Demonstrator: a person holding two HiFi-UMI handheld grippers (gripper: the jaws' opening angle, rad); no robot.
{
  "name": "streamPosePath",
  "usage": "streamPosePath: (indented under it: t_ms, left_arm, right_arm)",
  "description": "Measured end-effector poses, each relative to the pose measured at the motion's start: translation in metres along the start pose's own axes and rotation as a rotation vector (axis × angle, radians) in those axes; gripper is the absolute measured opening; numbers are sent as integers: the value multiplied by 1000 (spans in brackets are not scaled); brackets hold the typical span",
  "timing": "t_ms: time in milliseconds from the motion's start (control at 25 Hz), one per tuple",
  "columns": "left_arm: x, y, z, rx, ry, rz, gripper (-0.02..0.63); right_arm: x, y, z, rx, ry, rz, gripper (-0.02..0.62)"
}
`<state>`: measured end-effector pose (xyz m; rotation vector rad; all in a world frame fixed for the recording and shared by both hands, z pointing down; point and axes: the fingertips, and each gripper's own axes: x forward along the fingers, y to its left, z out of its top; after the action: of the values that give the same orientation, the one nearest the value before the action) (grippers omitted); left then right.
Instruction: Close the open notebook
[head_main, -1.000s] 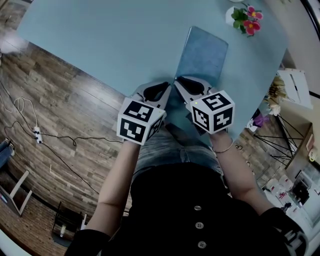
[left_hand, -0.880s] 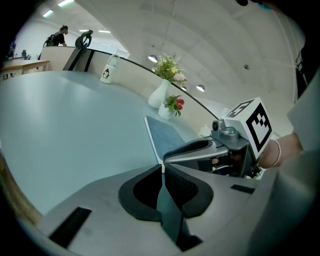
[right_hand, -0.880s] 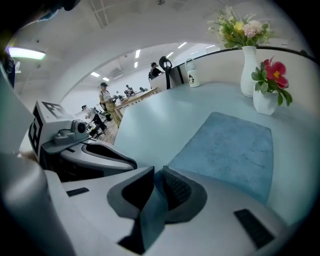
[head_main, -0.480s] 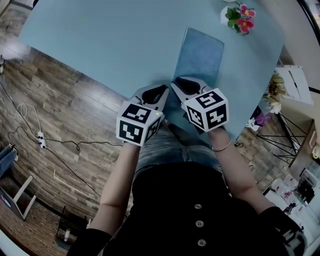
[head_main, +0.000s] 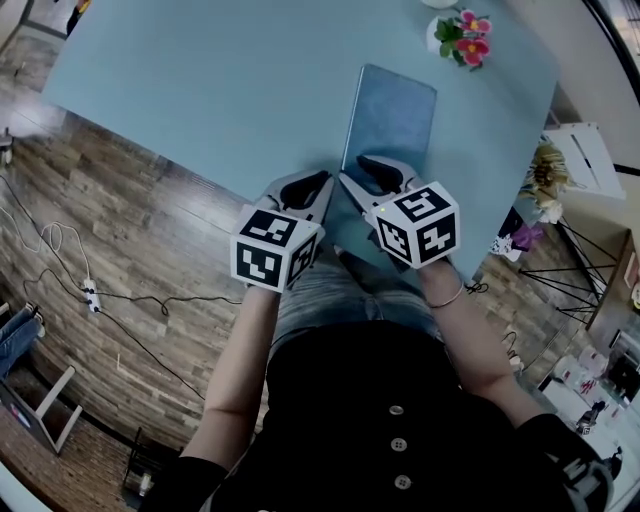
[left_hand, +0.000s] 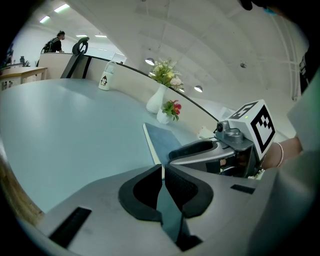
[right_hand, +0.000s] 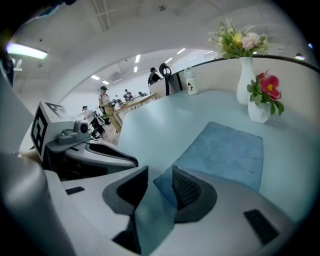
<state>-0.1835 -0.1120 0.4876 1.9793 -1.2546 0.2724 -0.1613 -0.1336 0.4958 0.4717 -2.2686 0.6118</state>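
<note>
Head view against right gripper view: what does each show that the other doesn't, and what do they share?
Only the head view: a power strip on the floor, and the person's shirt buttons. Only the right gripper view: a white bottle and people at desks far behind. Both: the closed blue notebook on the table, the red flowers, the left tool.

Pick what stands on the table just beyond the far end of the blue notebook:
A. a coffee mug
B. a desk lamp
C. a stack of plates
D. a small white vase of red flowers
D: a small white vase holding red flowers stands on the table just past the far right corner of the blue notebook; no mug, lamp or plates show there.
</note>
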Motion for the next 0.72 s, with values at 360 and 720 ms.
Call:
streamPosePath:
  t_ms: [360,720]
  left_arm:
    - [5,-19,25,66,-23,-45,28]
    - [4,-38,52,144,-58,-56,28]
  right_arm:
    - [-31,-11,20,35,-100,-43,138]
    - [-64,-13,38,67,-218,-28,117]
